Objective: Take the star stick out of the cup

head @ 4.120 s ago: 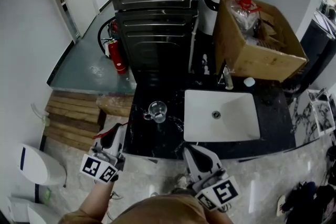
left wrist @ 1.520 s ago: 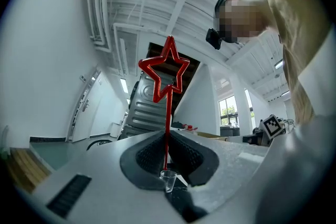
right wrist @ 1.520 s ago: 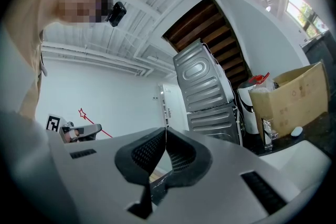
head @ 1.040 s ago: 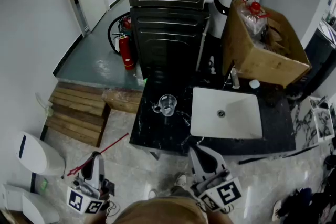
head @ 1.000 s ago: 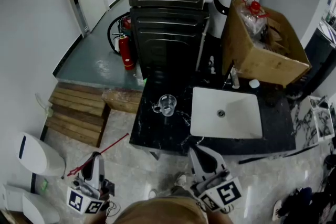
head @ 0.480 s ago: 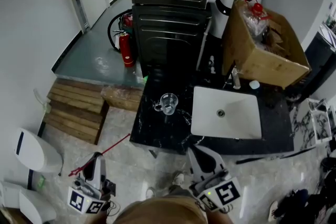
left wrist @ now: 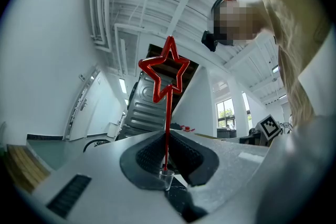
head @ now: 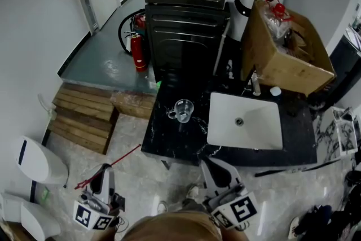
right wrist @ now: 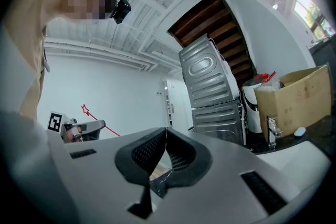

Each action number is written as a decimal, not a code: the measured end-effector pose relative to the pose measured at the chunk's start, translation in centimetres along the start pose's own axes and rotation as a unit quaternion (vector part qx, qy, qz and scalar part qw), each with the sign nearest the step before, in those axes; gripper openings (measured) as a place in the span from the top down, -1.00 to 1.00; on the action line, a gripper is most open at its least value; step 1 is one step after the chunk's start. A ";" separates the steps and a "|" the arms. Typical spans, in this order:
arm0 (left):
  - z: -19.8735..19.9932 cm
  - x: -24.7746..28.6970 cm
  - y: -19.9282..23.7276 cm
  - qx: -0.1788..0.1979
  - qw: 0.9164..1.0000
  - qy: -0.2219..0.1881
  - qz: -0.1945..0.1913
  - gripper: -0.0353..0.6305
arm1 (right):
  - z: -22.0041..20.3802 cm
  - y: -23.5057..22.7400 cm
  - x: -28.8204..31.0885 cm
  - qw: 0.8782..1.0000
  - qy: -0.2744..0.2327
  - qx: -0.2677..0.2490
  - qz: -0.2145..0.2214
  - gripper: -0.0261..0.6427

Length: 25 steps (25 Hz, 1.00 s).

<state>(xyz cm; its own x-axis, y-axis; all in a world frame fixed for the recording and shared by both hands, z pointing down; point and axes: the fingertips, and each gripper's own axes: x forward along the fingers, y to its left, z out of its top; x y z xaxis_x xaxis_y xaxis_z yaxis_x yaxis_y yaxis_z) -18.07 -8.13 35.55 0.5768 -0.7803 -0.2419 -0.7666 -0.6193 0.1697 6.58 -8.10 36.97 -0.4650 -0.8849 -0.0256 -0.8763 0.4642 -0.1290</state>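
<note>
Already clear of the cup, the thin red plastic stick with the outlined star on top sits pinched between the jaws of the left gripper. The jaws are nearly closed on its stem.

The clear glass cup with a handle stands empty on the black marble counter. From the cup, the stick lies well off toward the person and to the cup's left, out over the floor and not the counter. Its long axis slants: the plain end points back toward the cup and the star end points away from it.

The right gripper has its jaws pressed together on nothing. It hangs on the person's side of the cup and looks nearer to the cup than the left one.

Taking the stick out looks done. Whatever follows would turn on the left gripper, which has the hold, with the cup ahead of it and to its right.
</note>
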 end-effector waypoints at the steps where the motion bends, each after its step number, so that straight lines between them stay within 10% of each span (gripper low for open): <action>1: 0.0 0.0 -0.1 0.000 1.000 0.000 -0.001 0.85 | -0.1 0.1 -0.1 1.000 0.000 -0.001 0.000 0.92; 25: -0.1 0.3 -0.4 0.000 1.000 0.003 -0.011 0.85 | -0.3 0.4 -0.1 1.000 0.002 0.005 0.002 0.92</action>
<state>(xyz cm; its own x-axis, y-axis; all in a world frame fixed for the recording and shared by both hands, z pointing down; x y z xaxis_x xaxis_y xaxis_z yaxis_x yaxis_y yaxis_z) -17.52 -8.14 35.49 0.5957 -0.7667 -0.2394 -0.7535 -0.6366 0.1639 6.28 -7.80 37.25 -0.4695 -0.8827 -0.0216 -0.8728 0.4676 -0.1397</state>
